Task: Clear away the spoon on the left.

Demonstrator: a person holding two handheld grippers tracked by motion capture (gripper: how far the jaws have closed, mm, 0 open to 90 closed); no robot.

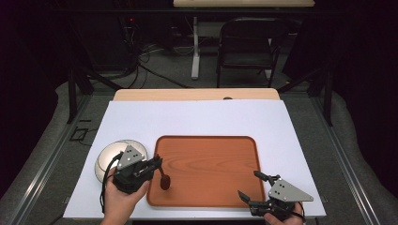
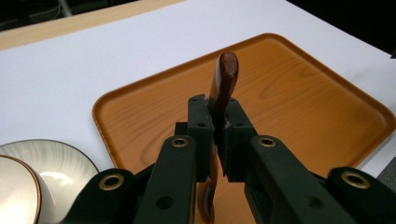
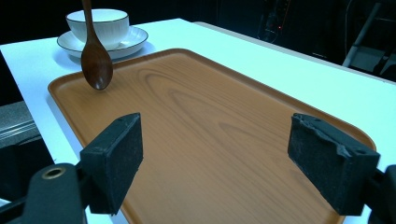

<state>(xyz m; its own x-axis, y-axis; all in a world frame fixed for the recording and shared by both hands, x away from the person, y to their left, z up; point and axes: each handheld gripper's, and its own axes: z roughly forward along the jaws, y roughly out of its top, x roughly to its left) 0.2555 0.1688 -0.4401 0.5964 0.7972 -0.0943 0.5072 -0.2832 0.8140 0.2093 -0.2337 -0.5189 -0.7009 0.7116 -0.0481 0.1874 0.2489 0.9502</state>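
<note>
The left claw [image 1: 157, 165] is gripping a wooden spoon [image 1: 164, 181], dangling it over the tray [image 1: 206, 154], while the right claw [image 1: 251, 186] is waiting open nearby.

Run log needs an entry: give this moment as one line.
left gripper: shut on wooden spoon, above tray | right gripper: open, empty | bowl on saucer

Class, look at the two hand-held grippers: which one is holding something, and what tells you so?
The left hand-held gripper: its jaws are clamped on a brown wooden spoon over the tray. The right hand-held gripper is open, with nothing between its jaws.
</note>
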